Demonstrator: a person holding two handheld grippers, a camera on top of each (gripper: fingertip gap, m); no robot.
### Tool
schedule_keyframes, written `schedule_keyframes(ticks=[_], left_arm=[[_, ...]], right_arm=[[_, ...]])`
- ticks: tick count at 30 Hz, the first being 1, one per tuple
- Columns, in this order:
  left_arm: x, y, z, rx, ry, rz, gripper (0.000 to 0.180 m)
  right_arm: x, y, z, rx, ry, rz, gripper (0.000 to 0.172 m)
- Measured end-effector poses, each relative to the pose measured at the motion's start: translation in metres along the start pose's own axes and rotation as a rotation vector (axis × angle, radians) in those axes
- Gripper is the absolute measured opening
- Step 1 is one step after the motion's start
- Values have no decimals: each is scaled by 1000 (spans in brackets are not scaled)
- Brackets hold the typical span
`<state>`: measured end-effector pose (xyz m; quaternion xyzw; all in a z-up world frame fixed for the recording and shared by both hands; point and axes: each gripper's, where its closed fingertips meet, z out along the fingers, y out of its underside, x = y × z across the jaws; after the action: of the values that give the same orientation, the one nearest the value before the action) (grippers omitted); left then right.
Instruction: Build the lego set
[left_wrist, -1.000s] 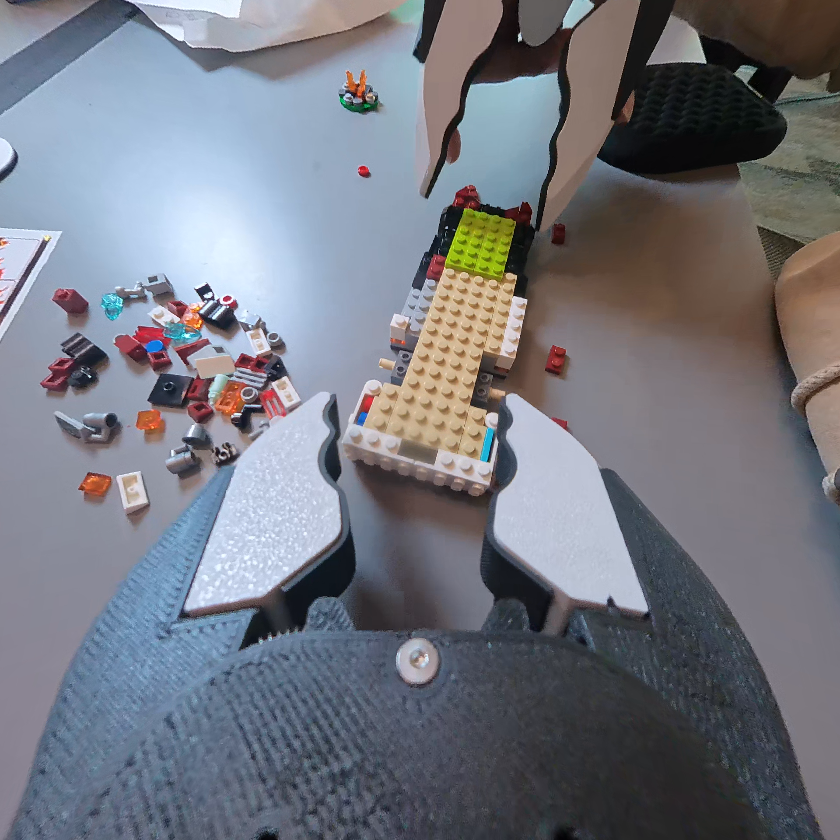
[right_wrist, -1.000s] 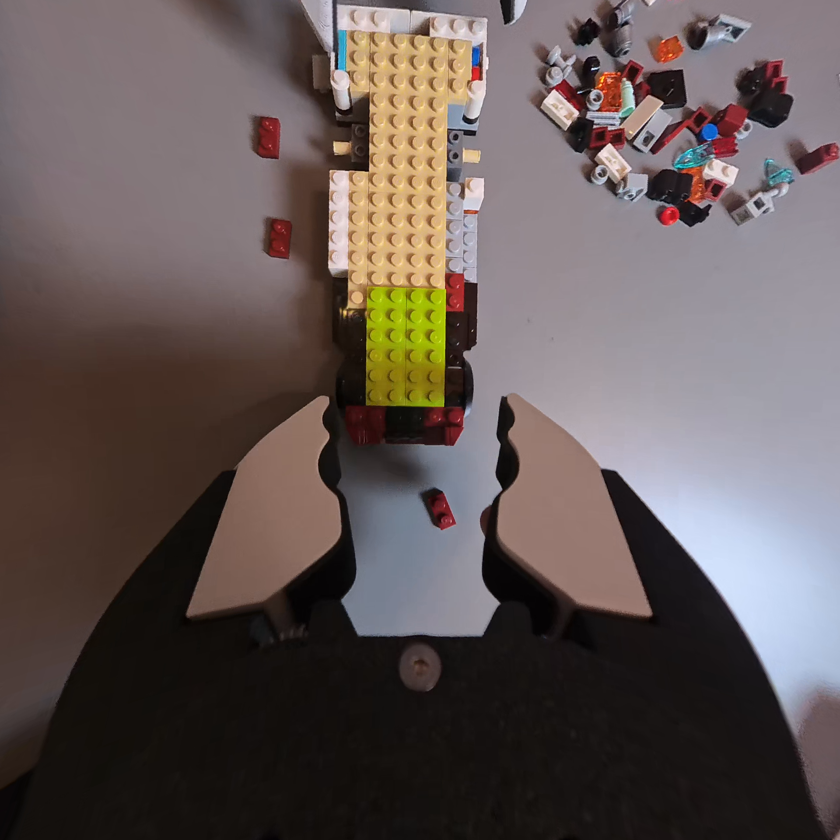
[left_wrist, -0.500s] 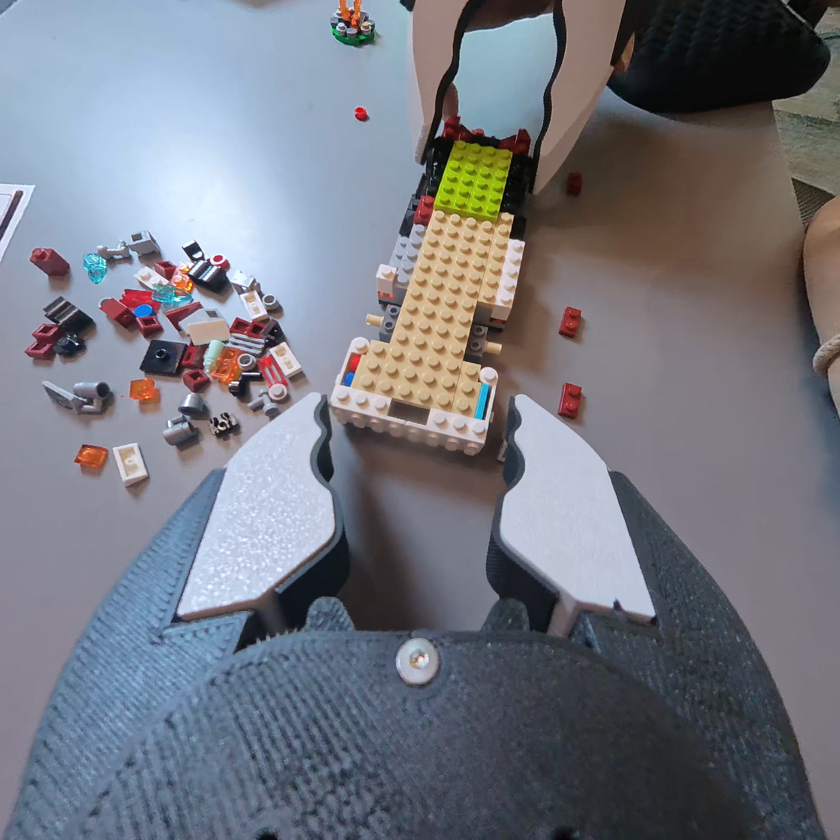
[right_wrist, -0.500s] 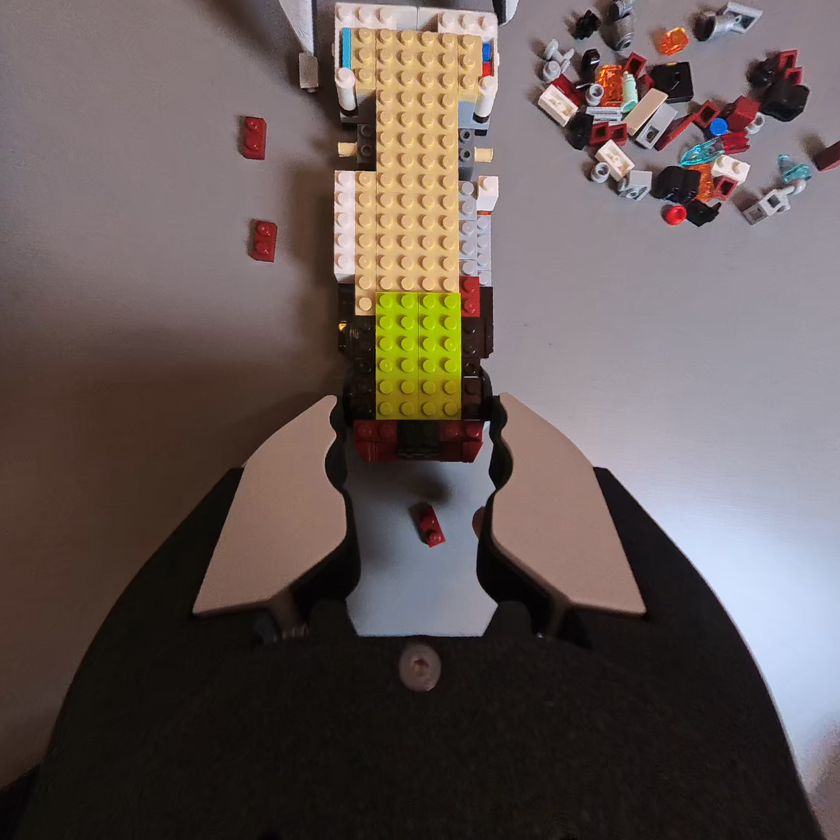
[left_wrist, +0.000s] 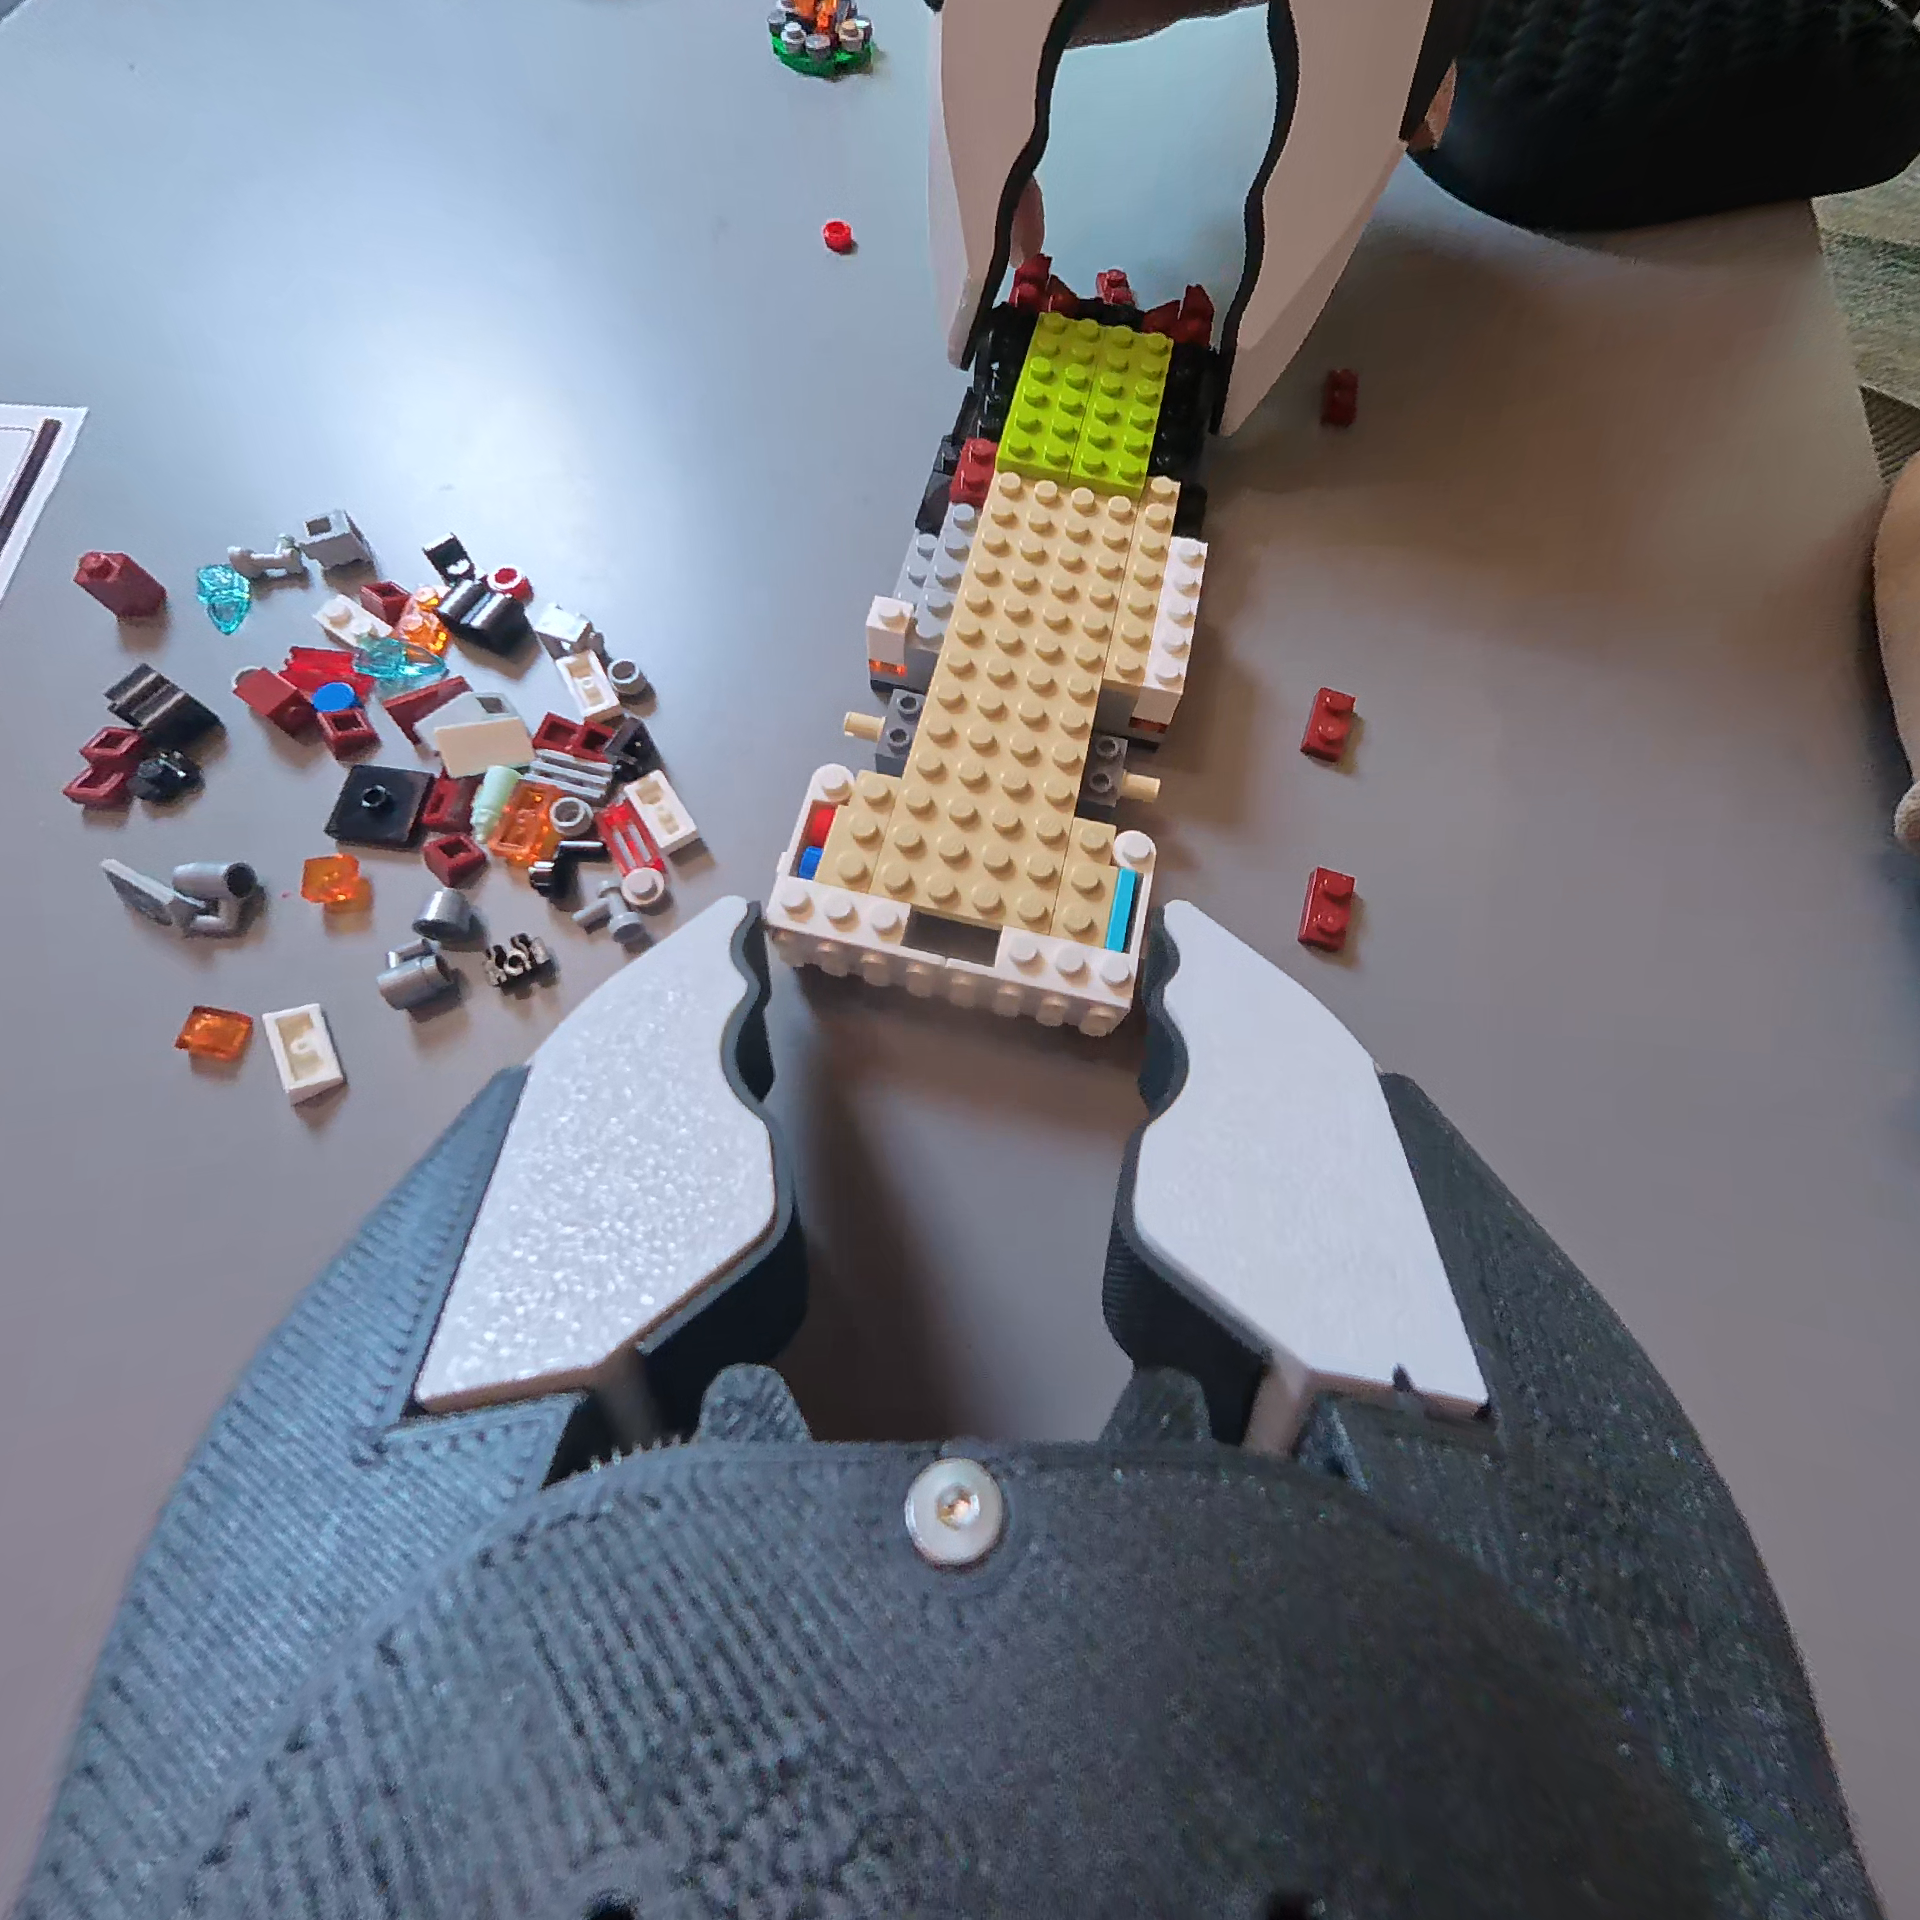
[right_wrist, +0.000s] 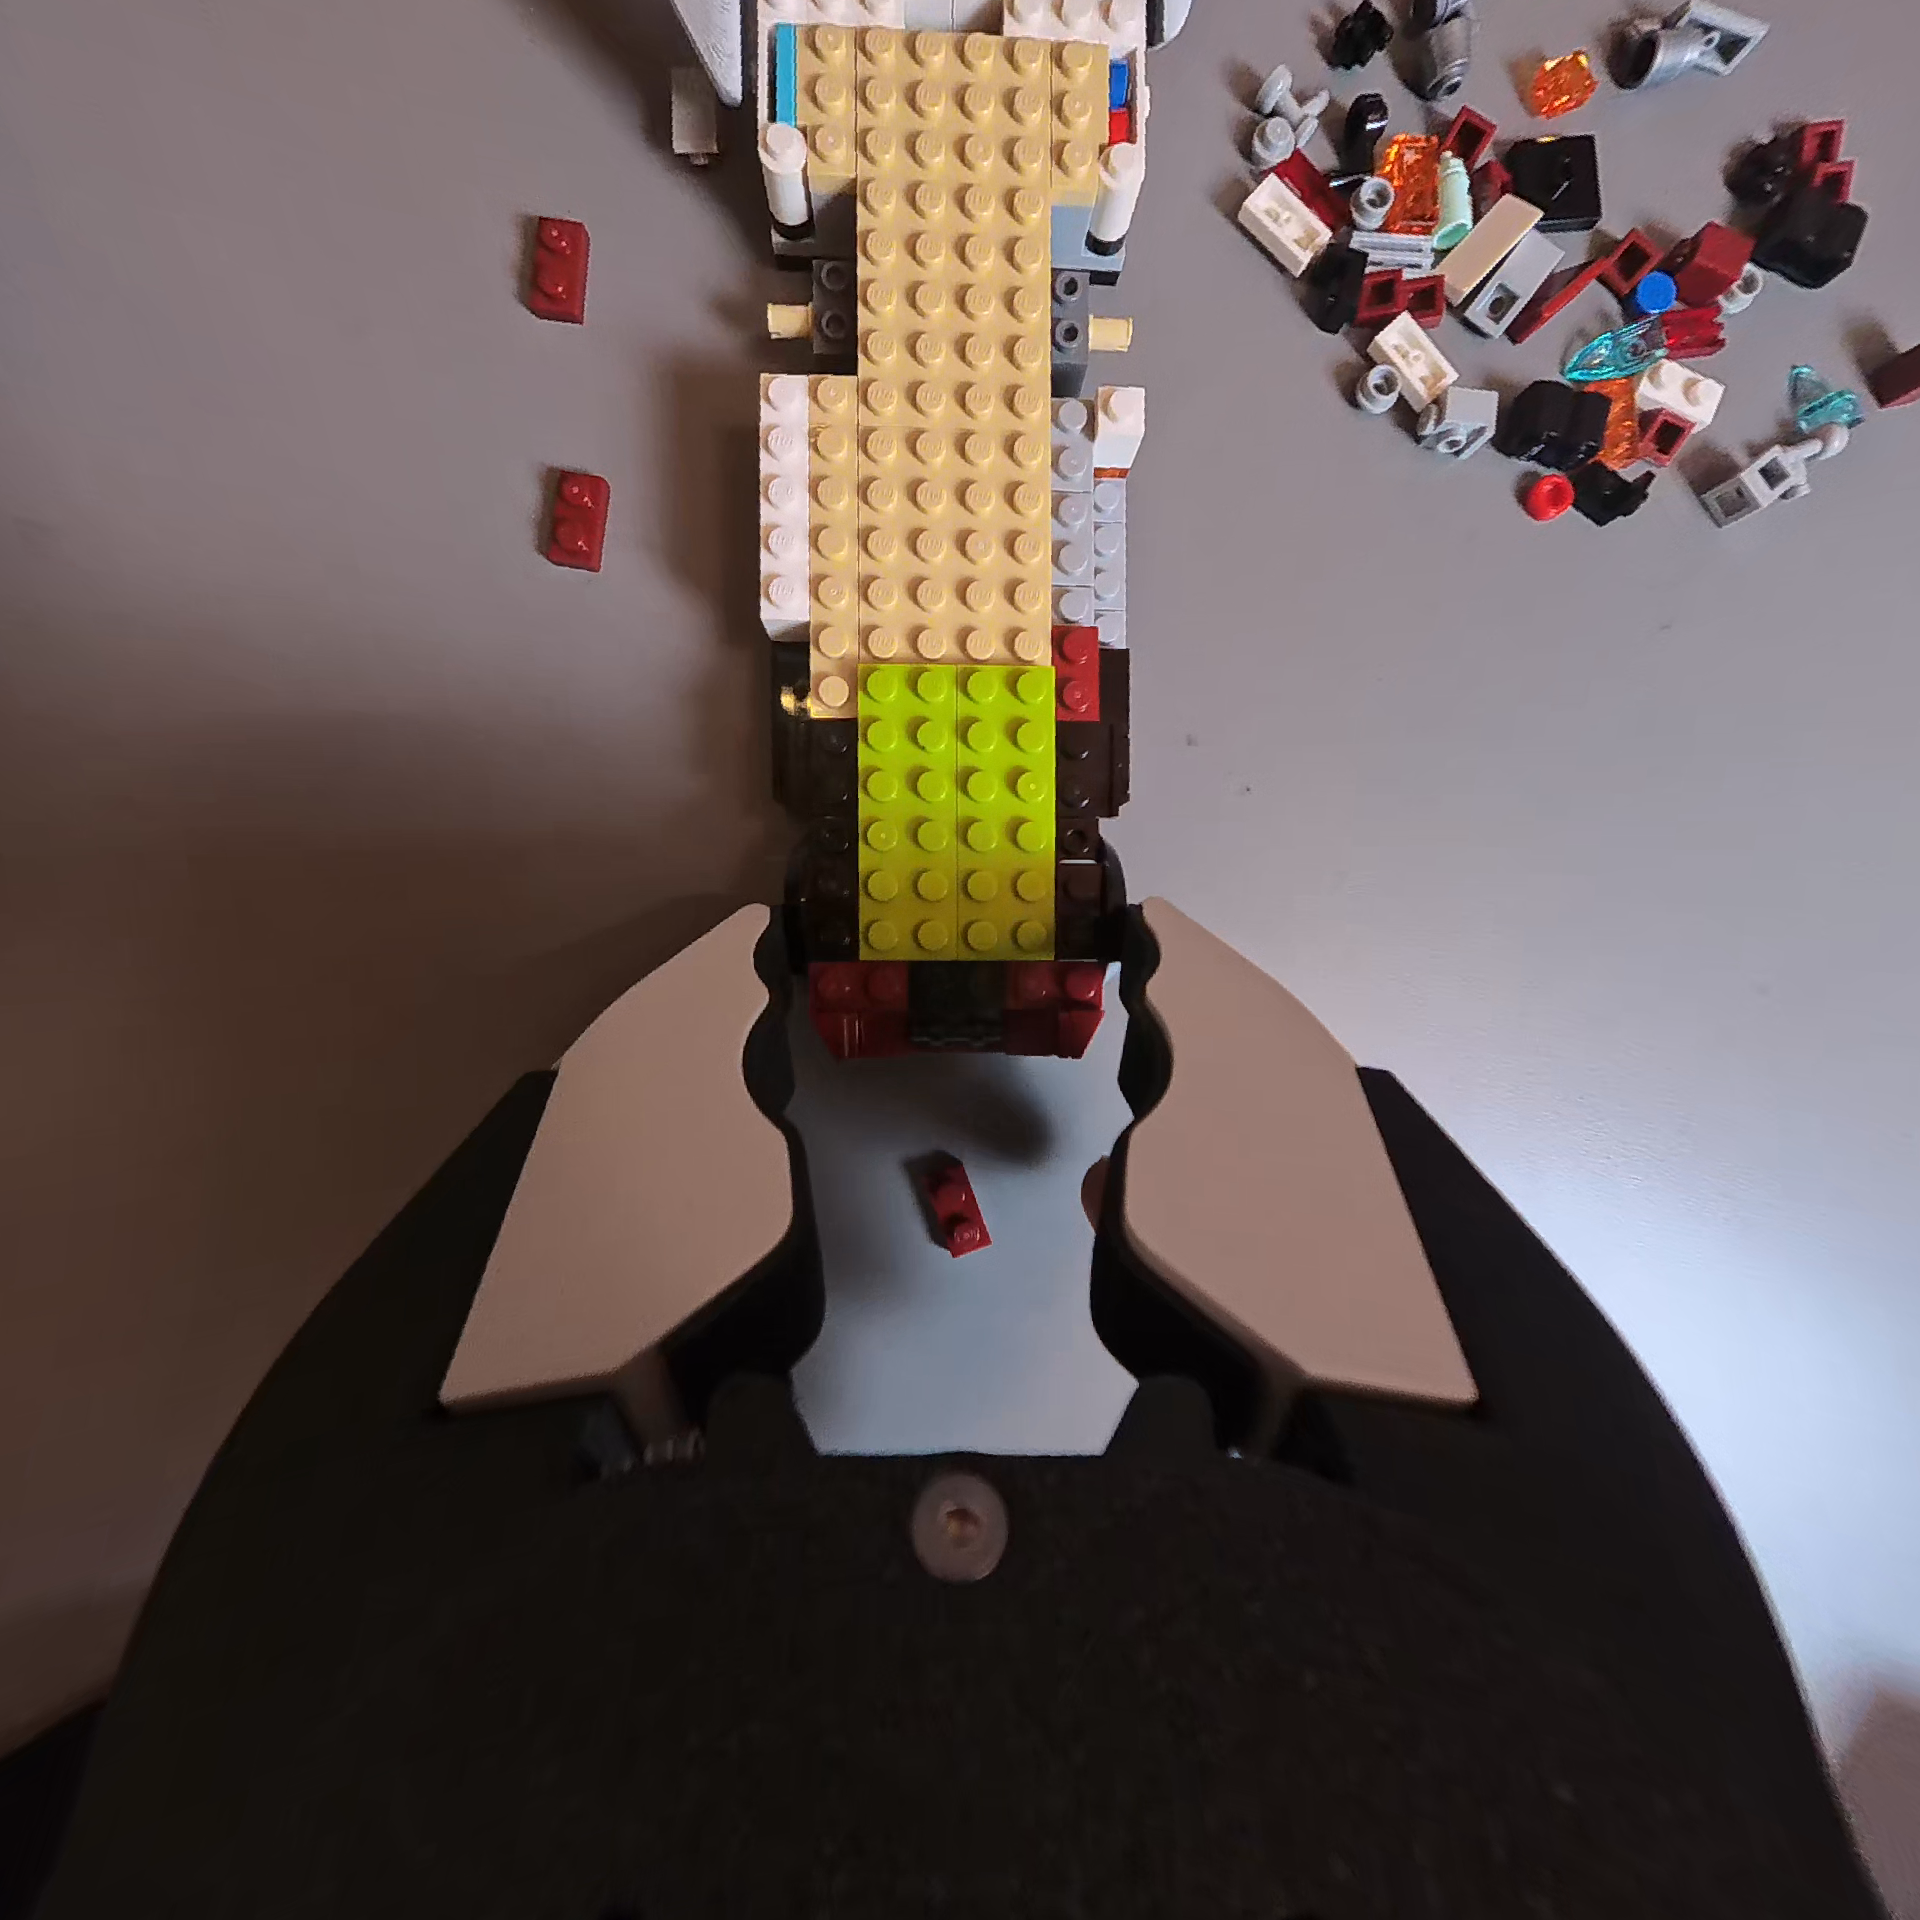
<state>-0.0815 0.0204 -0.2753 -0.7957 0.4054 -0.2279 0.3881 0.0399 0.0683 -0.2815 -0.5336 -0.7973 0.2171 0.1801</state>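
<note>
A long brick model (left_wrist: 1018, 675) with a tan deck, a lime plate, a white near end and a black and dark red far end lies on the grey table (left_wrist: 520, 312). My left gripper (left_wrist: 954, 925) is open. Its fingertips stand close at the two corners of the white end, and I see no firm squeeze. My right gripper (right_wrist: 948, 925) is shut on the model's (right_wrist: 951, 416) black end, its pads against both sides. Its white fingers (left_wrist: 1299, 260) show at the far end in the left wrist view. A dark red plate (right_wrist: 954, 1205) lies on the table between the right fingers.
A pile of small loose pieces (left_wrist: 416, 748) lies left of the model; it also shows in the right wrist view (right_wrist: 1507, 260). Dark red plates (left_wrist: 1328, 722) (left_wrist: 1327, 907) lie to its right. A tiny campfire build (left_wrist: 821, 26), a red stud (left_wrist: 836, 236), a paper sheet (left_wrist: 31, 478) and a black chair seat (left_wrist: 1662, 125) are around. About 15 centimetres separates my left fingertips from my right. The dark red plate (right_wrist: 954, 1205) is about 5 centimetres from my right fingertips and 20 centimetres from my left.
My right gripper moved forward and closed on the black end. My left gripper widened, moved in around the white end, then began narrowing. The model has stayed on the table.
</note>
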Motion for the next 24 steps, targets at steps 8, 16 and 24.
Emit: schedule_keyframes(ticks=[8, 16, 24], left_arm=[[0, 1, -1, -10, 2, 6, 69], [-1, 0, -6, 5, 6, -4, 69], [1, 2, -3, 3, 2, 4, 72]], right_arm=[[3, 0, -1, 14, 13, -3, 61], [6, 1, -6, 48, 33, 24, 59], [7, 0, -5, 67, 49, 35, 57]])
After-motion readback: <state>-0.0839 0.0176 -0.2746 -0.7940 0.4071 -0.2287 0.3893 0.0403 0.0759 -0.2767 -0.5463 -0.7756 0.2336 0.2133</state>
